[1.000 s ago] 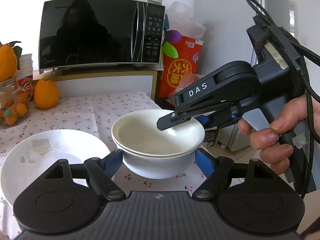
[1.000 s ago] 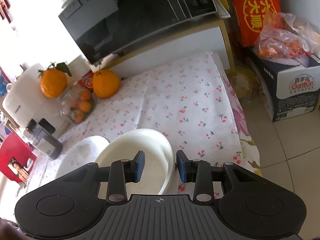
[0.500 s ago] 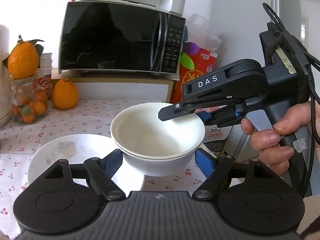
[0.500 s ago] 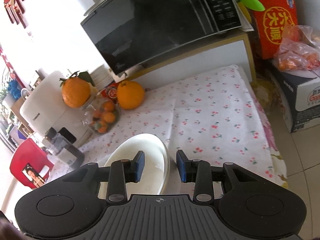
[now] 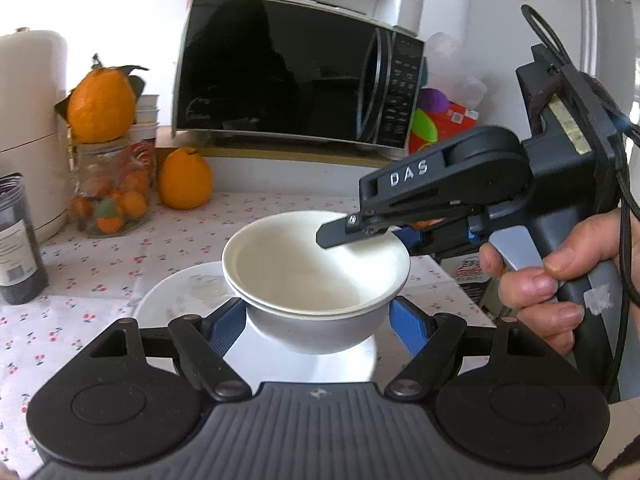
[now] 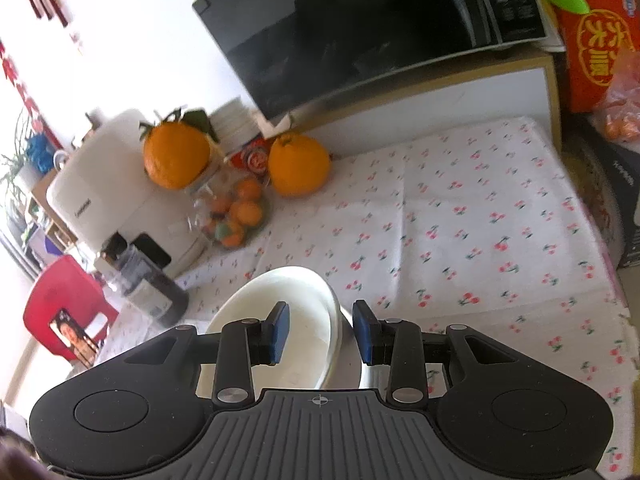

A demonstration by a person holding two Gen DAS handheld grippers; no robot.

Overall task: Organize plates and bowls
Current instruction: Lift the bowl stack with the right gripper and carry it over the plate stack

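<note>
The bowls, two white ones nested, sit raised above the plate on the cherry-print worktop. Taking the bowls as the landmark and going from largest to smallest: the black microwave stands behind them on a low cabinet, a white appliance stands far to their left, and a red snack bag lies behind to their right. A jar of small fruit topped by a large orange is behind-left, a second orange sits beside that jar, and a dark canister stands left of the plate.

The left gripper straddles the lower bowl, its blue pads spread wide at either flank; whether they touch cannot be told. The right gripper has its jaws apart astride the bowls' right rim, one pad inside and one outside.
</note>
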